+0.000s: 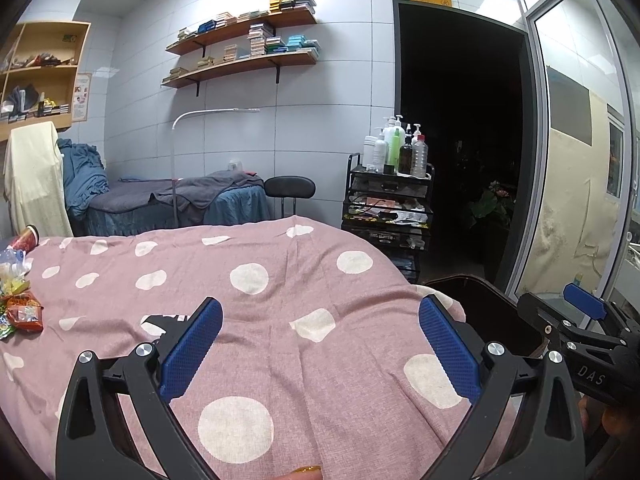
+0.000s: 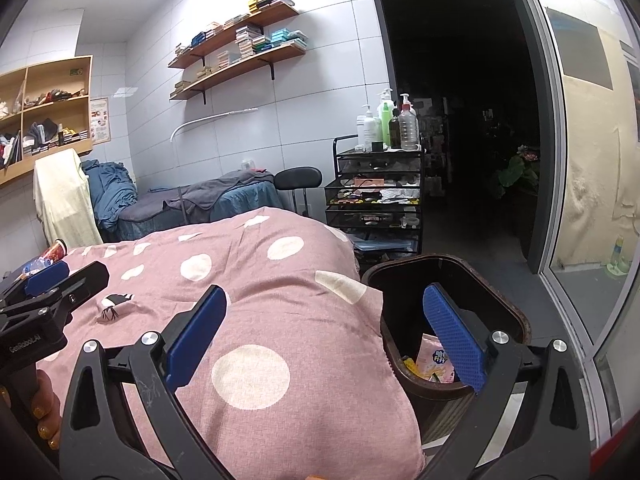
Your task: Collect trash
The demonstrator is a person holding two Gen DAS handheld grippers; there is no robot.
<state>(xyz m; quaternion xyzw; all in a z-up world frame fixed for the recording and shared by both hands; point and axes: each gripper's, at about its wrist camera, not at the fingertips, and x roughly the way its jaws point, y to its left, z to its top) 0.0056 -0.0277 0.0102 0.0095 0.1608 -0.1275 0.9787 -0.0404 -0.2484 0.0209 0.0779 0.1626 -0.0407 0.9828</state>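
Two grippers, both jaws spread wide, nothing between blue pads. Left gripper [image 1: 320, 344] hovers over pink polka-dot bedspread [image 1: 256, 320]. Right gripper [image 2: 324, 340] straddles bed edge and dark brown plastic bin [image 2: 516, 320], bin at 3 o'clock of bed. Pink wrapper [image 2: 434, 362] already lies inside bin (other scraps beside it, too small to identify). Remaining trash at 9 o'clock in left view: red snack packet [image 1: 25, 314], crumpled clear plastic [image 1: 12, 262], red paper cup [image 1: 26, 238] on its side, all on bedspread, well apart from both grippers.
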